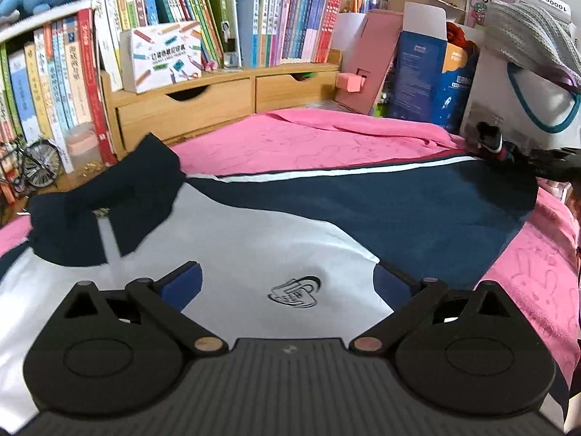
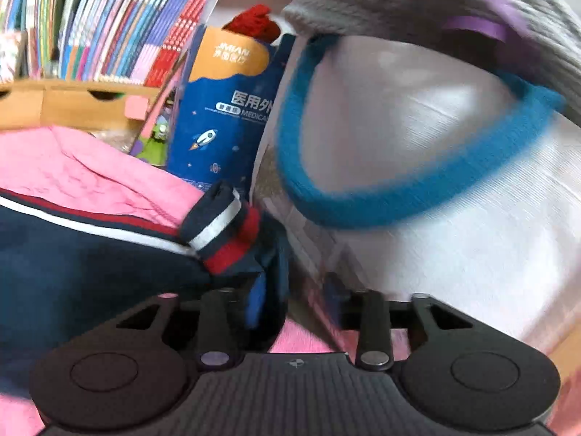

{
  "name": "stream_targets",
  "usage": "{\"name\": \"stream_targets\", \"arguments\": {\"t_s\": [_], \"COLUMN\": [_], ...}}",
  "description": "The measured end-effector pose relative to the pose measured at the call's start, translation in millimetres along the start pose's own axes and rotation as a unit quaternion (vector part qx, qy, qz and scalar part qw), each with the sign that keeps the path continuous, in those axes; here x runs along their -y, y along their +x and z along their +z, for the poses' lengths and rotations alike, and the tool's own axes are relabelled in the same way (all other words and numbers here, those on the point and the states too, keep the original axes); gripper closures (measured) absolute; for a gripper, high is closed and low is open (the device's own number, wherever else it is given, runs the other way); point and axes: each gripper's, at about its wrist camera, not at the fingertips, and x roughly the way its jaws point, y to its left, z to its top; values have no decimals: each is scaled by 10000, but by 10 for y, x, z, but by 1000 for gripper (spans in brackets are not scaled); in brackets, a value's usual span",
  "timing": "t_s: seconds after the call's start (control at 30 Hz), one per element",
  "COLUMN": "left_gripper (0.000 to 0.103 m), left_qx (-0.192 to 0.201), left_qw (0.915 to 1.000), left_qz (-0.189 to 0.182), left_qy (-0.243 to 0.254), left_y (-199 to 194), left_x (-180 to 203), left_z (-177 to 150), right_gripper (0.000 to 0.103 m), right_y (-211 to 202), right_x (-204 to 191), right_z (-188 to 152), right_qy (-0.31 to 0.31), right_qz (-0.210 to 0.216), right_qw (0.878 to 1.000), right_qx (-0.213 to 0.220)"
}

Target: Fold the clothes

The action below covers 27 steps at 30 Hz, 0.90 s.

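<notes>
— While its blue-padded fingers [image 1: 181, 283] stand wide apart, what sits under the left gripper [image 1: 287, 283]?

— Nothing held; it hovers over the white chest of a polo shirt [image 1: 236, 239], spread flat on a pink towel [image 1: 326, 138].

— And the right gripper [image 2: 294, 301]?

— Blurred. Its fingers [image 2: 258, 301] look parted, beside the shirt's striped sleeve cuff [image 2: 225, 225]; whether they pinch cloth, I cannot tell. Books [image 1: 174, 3] stand behind.

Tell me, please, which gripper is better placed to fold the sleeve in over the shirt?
The right gripper, probably. It sits at the striped cuff at the sleeve end, jaws open around the fabric. The left gripper hovers open over the white chest, far from the cuff.
</notes>
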Motion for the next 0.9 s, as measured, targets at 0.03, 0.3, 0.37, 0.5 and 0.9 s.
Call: {"name": "stream_targets", "arguments": {"t_s": [0.03,0.3,0.37,0.5,0.9], "left_gripper": [1,1,1,0,0], "left_qx": [-52,-217,-179,-157,-44], "left_qw": [10000,9995,9995,9988,9971], "left_qz": [-9,95,156,302,291], "left_qy": [-45,-191,-209,-355,-696], "left_y": [20,-25,-98,-133,-135], "left_x": [-10,-90,-134,-248,-358], "left_z": [-26,-176,-199,-248,-283], "right_gripper": [55,21,90,91,87], "right_y": [-76,115,386,175,-545], "right_x": [-10,-856,-849,-1018,18], "right_z": [-32,184,242,549,869], "right_qy": [-75,-1851,-1534,-1241,1073], "right_qz": [-29,-527,-538,-18,1636], "right_qw": [10000,9801,9867,9920,9779], "right_qx": [53,494,-54,227,739]}}
